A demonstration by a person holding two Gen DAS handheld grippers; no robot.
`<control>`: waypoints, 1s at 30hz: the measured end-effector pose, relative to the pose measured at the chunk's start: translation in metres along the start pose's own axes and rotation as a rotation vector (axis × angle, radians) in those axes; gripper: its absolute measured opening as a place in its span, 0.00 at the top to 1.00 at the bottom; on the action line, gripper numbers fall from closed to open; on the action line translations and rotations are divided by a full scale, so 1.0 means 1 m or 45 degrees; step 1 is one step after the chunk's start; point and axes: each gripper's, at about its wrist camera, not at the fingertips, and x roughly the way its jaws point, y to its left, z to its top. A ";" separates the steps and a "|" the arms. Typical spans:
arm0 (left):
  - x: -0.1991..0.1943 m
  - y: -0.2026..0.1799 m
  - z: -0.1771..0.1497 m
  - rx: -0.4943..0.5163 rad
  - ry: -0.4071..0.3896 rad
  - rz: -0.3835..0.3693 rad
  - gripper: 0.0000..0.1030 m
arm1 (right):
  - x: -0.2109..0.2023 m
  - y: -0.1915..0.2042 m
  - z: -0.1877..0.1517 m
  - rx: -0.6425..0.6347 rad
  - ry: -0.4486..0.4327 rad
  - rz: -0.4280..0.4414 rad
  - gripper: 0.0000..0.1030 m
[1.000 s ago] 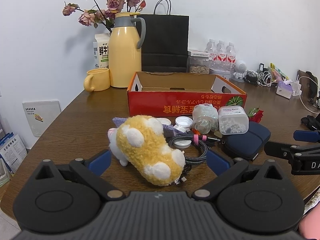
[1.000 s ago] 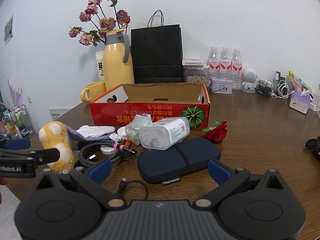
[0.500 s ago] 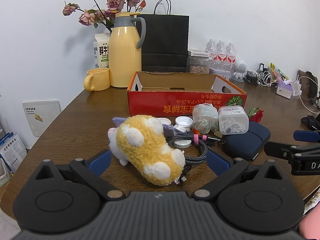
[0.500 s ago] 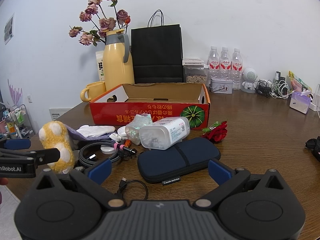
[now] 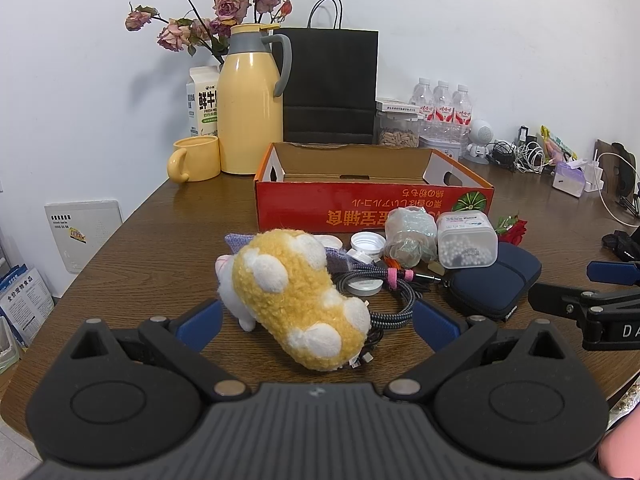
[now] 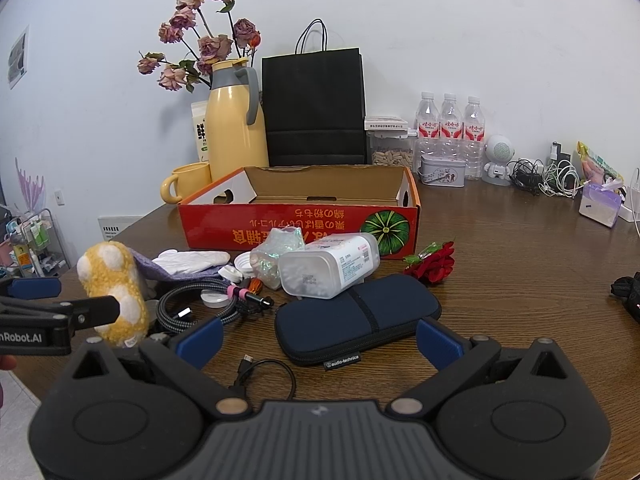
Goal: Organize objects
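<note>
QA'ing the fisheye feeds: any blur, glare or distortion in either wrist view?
Left wrist: sharp, even light, dark corners, table edge bowed. Right wrist: the same, with soft sheen on the table; the black bag leans.

A: Where is there room to pass?

B: The red cardboard box (image 6: 304,222) is open on top, nothing over it. The brown table (image 6: 520,272) lies bare to the right of the red rose (image 6: 434,266).

A: And in front of the box?

B: Crowded. The yellow plush toy (image 5: 298,300), the braided cable (image 5: 390,308), the clear plastic container (image 6: 330,266) and the navy pouch (image 6: 356,318) lie close together, some touching.

A: Behind it?

B: The yellow jug (image 6: 236,128), black paper bag (image 6: 314,108) and water bottles (image 6: 450,124) line the wall.
</note>
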 end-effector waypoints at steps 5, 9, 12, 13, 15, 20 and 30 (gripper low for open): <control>0.001 0.000 -0.002 -0.002 0.002 0.001 0.00 | 0.001 0.000 -0.001 0.002 0.004 0.000 0.00; 0.006 0.002 -0.004 -0.009 0.013 0.006 0.00 | 0.004 -0.002 -0.002 0.006 0.011 -0.002 0.00; 0.012 0.006 -0.004 -0.027 0.028 0.010 0.00 | 0.009 -0.005 -0.004 0.012 0.019 -0.008 0.00; 0.015 0.008 -0.003 -0.036 0.033 0.012 0.00 | 0.011 -0.007 -0.005 0.014 0.023 -0.010 0.00; 0.021 0.012 -0.003 -0.058 0.044 0.022 0.00 | 0.016 -0.011 -0.006 0.017 0.028 -0.011 0.00; 0.039 0.022 0.000 -0.122 0.075 0.027 0.00 | 0.030 -0.018 -0.003 0.003 0.030 -0.012 0.00; 0.056 0.034 0.002 -0.210 0.087 -0.035 0.00 | 0.064 -0.020 0.016 -0.057 0.026 0.007 0.00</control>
